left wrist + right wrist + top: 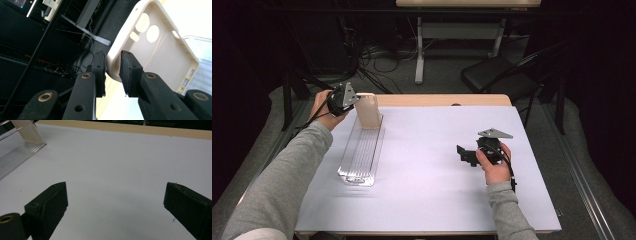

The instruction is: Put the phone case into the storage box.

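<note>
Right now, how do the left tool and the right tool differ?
The left tool is shut on the rim of the beige phone case; the right tool is open and empty. The left is raised at the far end of the clear tray; the right hovers low over bare table. Both are hand-held.

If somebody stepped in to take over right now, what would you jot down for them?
Left gripper: shut on the rim of the beige phone case, held upright at the far end of the clear ribbed tray.
Right gripper: open, holding nothing, low over the white table, apart from the tray.
Done: case gripped.
Left: probably seat the case in a tray slot, then release; whether it already touches the tray is unclear.
</note>
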